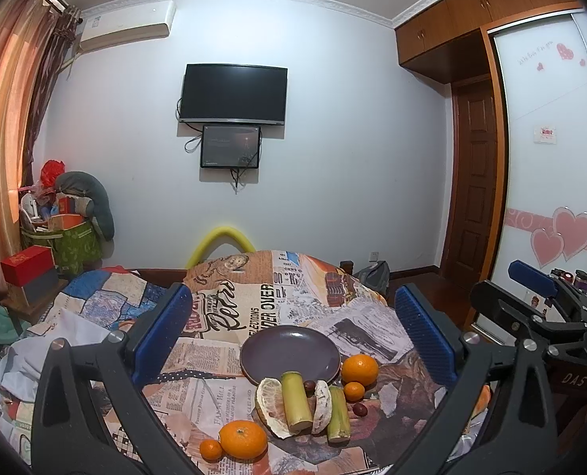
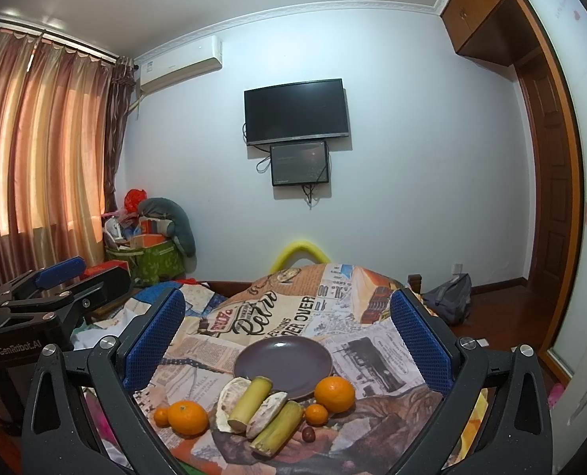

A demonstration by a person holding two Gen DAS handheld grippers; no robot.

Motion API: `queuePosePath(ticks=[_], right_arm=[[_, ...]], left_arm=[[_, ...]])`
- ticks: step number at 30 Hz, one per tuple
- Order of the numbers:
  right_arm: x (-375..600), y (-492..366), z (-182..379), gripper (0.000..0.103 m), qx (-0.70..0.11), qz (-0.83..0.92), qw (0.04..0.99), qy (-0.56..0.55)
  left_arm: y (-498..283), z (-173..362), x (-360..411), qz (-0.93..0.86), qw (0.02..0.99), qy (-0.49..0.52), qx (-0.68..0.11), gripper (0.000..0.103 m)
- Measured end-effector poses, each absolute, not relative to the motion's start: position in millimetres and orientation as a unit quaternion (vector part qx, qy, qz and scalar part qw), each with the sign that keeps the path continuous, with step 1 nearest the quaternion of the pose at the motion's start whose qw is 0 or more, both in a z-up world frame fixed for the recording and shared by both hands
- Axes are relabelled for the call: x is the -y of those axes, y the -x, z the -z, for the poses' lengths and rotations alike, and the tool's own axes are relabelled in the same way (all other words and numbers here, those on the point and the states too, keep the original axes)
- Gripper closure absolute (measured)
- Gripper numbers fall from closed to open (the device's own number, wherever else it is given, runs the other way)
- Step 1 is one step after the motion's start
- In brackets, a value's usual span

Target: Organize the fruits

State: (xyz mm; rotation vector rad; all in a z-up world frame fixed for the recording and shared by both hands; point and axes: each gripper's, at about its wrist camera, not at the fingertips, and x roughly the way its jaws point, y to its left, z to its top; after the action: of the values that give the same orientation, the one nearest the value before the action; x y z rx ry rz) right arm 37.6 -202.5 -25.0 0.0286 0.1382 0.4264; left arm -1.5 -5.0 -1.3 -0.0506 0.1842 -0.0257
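The purple plate (image 1: 289,350) sits at lower centre of the left wrist view on the newspaper-print cloth (image 1: 230,316) that covers the tabletop, and it holds nothing. All the fruit lies on the cloth just below the plate's near rim. A large orange (image 1: 359,369) rests at the plate's lower right edge, with a small orange (image 1: 353,391) just beneath it. Two sugarcane pieces (image 1: 295,400) lie side by side, the upper end of one overlapping the plate's rim, with pomelo wedges (image 1: 270,407) beside and between them. A dark red fruit (image 1: 359,409) sits to the right of the canes. Toward the lower left, another large orange (image 1: 242,438) touches a second small orange (image 1: 211,449).

The left gripper (image 1: 289,336) has its blue-padded fingers (image 1: 162,332) spread wide, framing the plate and holding nothing. In the right wrist view, the right gripper (image 2: 287,340) likewise shows fingers (image 2: 155,340) spread wide apart, with nothing between them, above the same plate (image 2: 283,364).
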Motion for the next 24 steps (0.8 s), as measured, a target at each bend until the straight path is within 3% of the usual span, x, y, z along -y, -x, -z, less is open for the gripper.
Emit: queuePosePath(ticks=[8,9,12,13,16,21,24], right_arm=[[200.8,-43.7,32.5,0.0,-0.082,-0.2,0.976,-0.012],[200.6,-45.7,34.1,0.0,-0.086,-0.194,0.977,-0.01],[201.0,-57.2,42.1,0.0,-0.118,-0.198,0.973,-0.01],[201.8,-62.4,46.0,0.001,-0.132,-0.202,0.97,-0.015],[202.8,-70.7,57.9,0.014,-0.161,-0.201,0.966,-0.019],[197.4,-85.2,78.1,0.033,-0.221,-0.221,0.95,-0.02],[188.0,-88.1,88.8,0.034,-0.241,-0.228,0.943,-0.009]], left_arm=[[-5.7,7.5,-4.6,0.006,0.994,0.025,-0.107,0.0],[-8.9,10.4,-8.5,0.003,0.993,0.026,-0.114,0.004],[-18.9,19.9,-14.4,0.008,0.989,0.021,-0.147,0.028],[-23.2,24.6,-17.5,0.007,0.987,0.019,-0.159,0.029],[-34.4,39.3,-26.1,0.001,0.982,0.013,-0.188,0.039],[-51.8,70.8,-45.5,-0.008,0.97,0.019,-0.244,0.045],[-60.0,91.2,-57.2,-0.013,0.96,0.027,-0.278,0.052]])
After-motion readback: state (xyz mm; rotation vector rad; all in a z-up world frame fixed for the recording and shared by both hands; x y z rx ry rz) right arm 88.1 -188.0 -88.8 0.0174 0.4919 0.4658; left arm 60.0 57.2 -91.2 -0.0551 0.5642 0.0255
